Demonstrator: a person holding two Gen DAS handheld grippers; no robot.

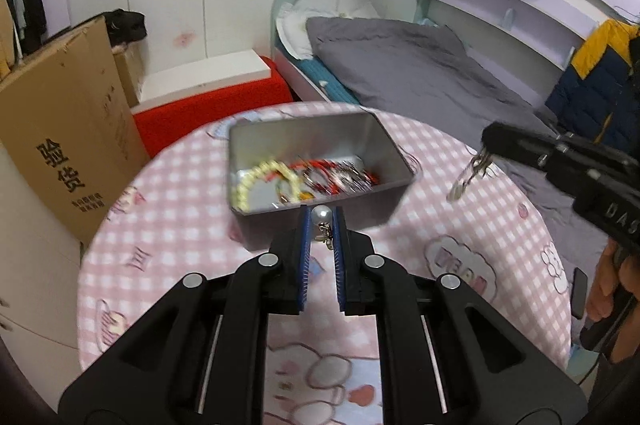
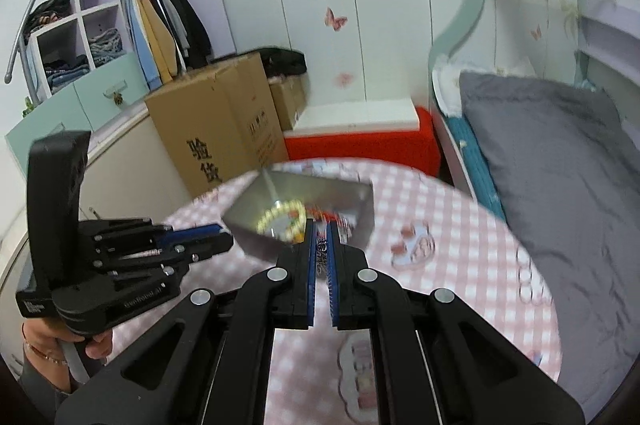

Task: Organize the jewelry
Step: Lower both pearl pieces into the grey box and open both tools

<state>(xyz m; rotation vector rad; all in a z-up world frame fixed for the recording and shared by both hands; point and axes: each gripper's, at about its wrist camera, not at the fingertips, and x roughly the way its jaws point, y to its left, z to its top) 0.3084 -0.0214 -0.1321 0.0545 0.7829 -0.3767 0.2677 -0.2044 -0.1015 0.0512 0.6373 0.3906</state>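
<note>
An open silver tin (image 1: 384, 149) sits on the round pink-checked table (image 1: 180, 225). It holds a pale bead bracelet (image 1: 256, 181) and a tangle of red and silver pieces (image 1: 340, 179). My left gripper (image 1: 322, 213) hangs above the tin's near rim, shut on a pearl drop (image 1: 322, 214) with a small metal clasp below it. My right gripper (image 1: 488, 143) comes in from the right with a silver chain piece (image 1: 464, 179) dangling from its tip. In the right wrist view my right gripper (image 2: 320, 227) is shut on that silver piece (image 2: 321, 253), near the tin (image 2: 360, 209). My left gripper (image 2: 226, 241) is at its left.
A dark phone (image 1: 579, 291) lies at the table's right edge by a person's hand (image 1: 608, 285). Behind the table stand a tall cardboard box (image 1: 68, 129), a red stool with a white top (image 1: 208, 101) and a bed with a grey cover (image 1: 420, 65).
</note>
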